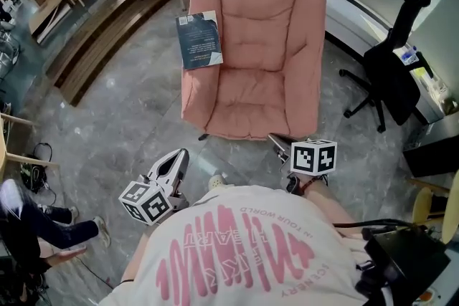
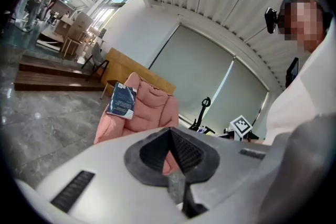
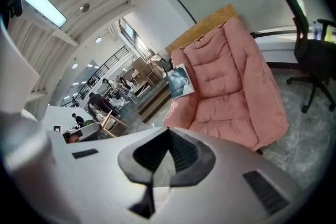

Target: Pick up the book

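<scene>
A dark blue book [image 1: 199,39] lies flat on the left armrest of a pink padded armchair [image 1: 258,61]. It also shows on that armrest in the left gripper view, the book [image 2: 122,100], and in the right gripper view, the book [image 3: 180,82]. My left gripper [image 1: 181,154] hangs shut and empty over the floor, short of the chair's front left corner. My right gripper [image 1: 277,142] is shut and empty too, close to the chair's front edge. Both are well apart from the book.
A black office chair [image 1: 387,75] stands right of the armchair, beside a white cabinet [image 1: 430,93]. Wooden steps [image 1: 93,32] run along the left. A seated person's legs [image 1: 50,226] are at the lower left. Grey marble floor [image 1: 129,132] surrounds the armchair.
</scene>
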Demonstrator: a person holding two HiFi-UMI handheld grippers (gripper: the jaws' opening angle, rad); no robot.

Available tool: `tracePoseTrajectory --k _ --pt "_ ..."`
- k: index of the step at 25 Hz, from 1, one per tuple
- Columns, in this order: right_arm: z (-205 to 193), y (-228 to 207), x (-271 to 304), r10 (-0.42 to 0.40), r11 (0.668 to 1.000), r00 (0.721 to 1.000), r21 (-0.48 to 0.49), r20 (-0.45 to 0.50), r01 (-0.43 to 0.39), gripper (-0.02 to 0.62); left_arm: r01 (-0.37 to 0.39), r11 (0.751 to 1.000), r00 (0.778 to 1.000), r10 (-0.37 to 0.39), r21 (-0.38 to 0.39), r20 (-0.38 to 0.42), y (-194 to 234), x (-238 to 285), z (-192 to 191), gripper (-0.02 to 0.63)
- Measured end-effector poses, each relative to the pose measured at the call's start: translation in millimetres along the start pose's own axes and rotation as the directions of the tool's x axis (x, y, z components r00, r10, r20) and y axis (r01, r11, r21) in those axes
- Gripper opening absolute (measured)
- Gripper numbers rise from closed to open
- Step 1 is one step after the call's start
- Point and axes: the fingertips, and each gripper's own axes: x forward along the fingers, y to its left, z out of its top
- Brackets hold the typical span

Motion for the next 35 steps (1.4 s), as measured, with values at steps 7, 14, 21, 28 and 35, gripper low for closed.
tracePoseTrajectory --k 7,14,21,28,35 --pt "12 12 20 -0.026 0.999 0.998 0.038 0.048 0.024 0.008 0.046 0.999 0.999 -0.046 0.022 -0.011 27 4 25 0.008" --pt "15 30 43 -0.041 0.998 0.997 0.041 0.062 0.039 0.008 0.083 0.997 0.997 -0.083 0.01 -0.006 57 5 42 0.008" --pt "17 43 50 -0.06 0.996 0.996 0.064 0.059 0.056 0.008 0.11 0.994 0.994 -0.11 0.002 -0.019 76 6 51 0.008" --pt "20 48 55 -0.094 0.995 0.995 0.048 0.038 0.092 0.008 0.152 0.988 0.988 -0.153 -0.038 -0.033 84 8 49 0.008" --pt "27 45 53 -0.113 0.993 0.993 0.051 0.044 0.111 0.008 0.156 0.987 0.987 -0.157 -0.025 -0.035 90 20 58 0.008"
